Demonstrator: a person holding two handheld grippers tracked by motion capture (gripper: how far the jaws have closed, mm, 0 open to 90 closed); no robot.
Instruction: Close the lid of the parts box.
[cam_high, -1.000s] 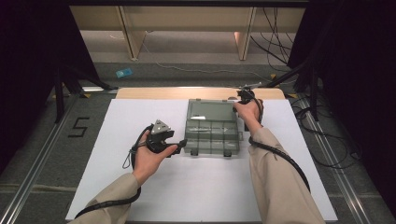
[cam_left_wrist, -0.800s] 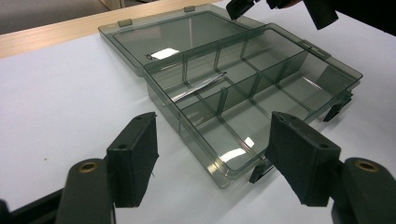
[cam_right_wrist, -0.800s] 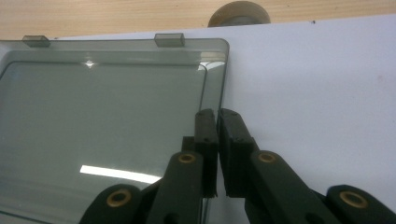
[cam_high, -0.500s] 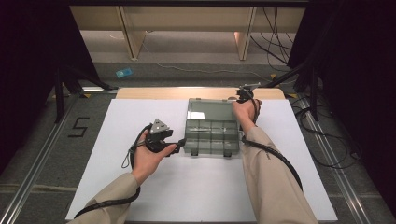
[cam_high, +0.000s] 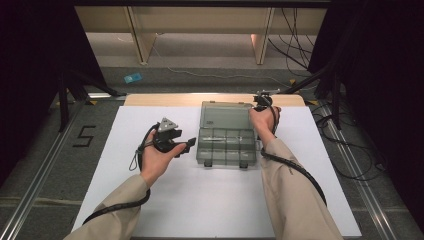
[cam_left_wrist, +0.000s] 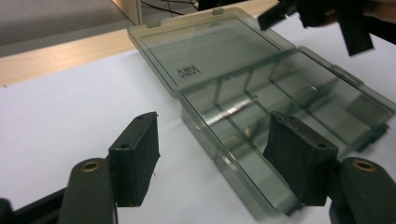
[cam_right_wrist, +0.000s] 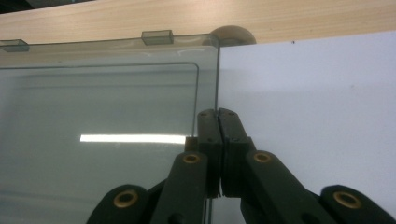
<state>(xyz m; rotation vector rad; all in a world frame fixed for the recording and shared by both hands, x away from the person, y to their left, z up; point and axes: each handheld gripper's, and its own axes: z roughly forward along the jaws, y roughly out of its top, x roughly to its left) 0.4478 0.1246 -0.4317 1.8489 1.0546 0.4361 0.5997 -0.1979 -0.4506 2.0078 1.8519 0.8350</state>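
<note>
The clear compartment box (cam_high: 227, 134) is lying open at the far middle of the white counter (cam_high: 125, 200), its lid (cam_right_wrist: 102, 112) folded back flat. The lid's right edge is being gripped by the clenched right tool (cam_right_wrist: 218, 122). The left tool (cam_left_wrist: 212, 158) is being held released beside the box's left side, nothing between its jaws.

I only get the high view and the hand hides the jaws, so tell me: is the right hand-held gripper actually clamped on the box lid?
Observer: Yes. In the right gripper view, the right hand-held gripper is shut on the side edge of the lid.
Operator: And the left one?
Observer: The left hand-held gripper stands open with nothing between its jaws, and it points at the box's base.
</note>
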